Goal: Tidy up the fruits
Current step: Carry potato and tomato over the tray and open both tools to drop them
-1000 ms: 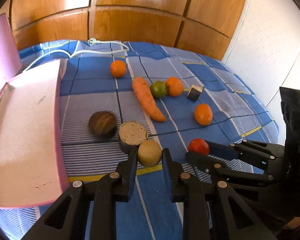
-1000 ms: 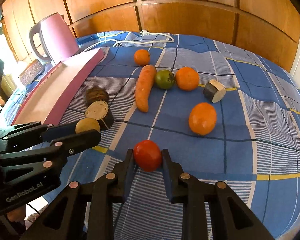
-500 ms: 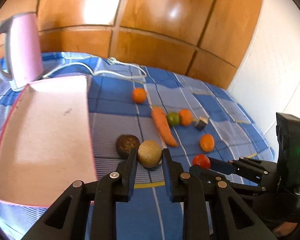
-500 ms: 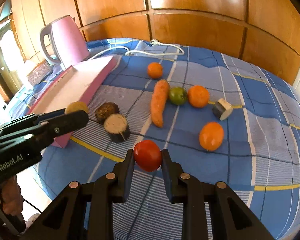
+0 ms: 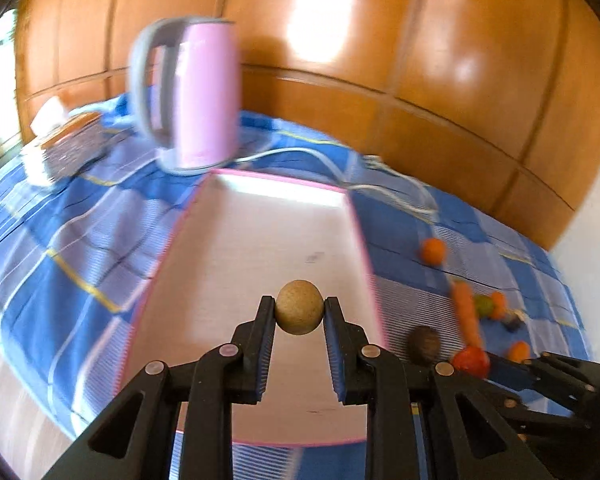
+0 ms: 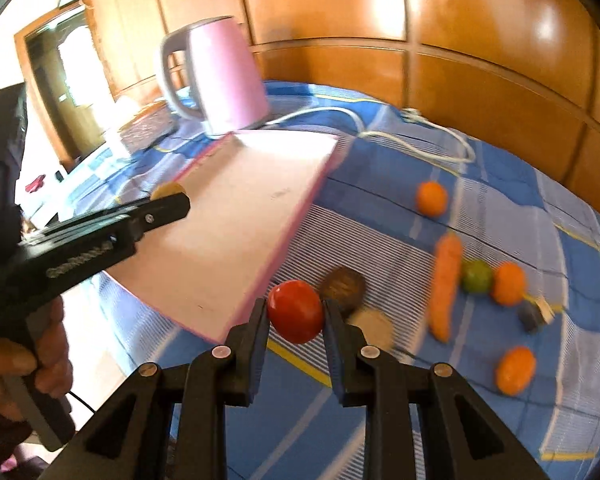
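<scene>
Tray [image 5: 260, 240] w/ nothing inside

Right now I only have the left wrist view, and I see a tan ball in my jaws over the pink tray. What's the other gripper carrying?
Observer: The right gripper is shut on a red tomato, clear of the cloth.
Operator: Is that tomato over the pink tray yet?
Observer: No. In the right wrist view it hangs beside the pink tray, just past its near corner, over the striped cloth.
Operator: What's lying behind the tomato?
Observer: A dark brown round piece and a pale cut disc, both on the cloth. Your view shows only the brown one.
</scene>
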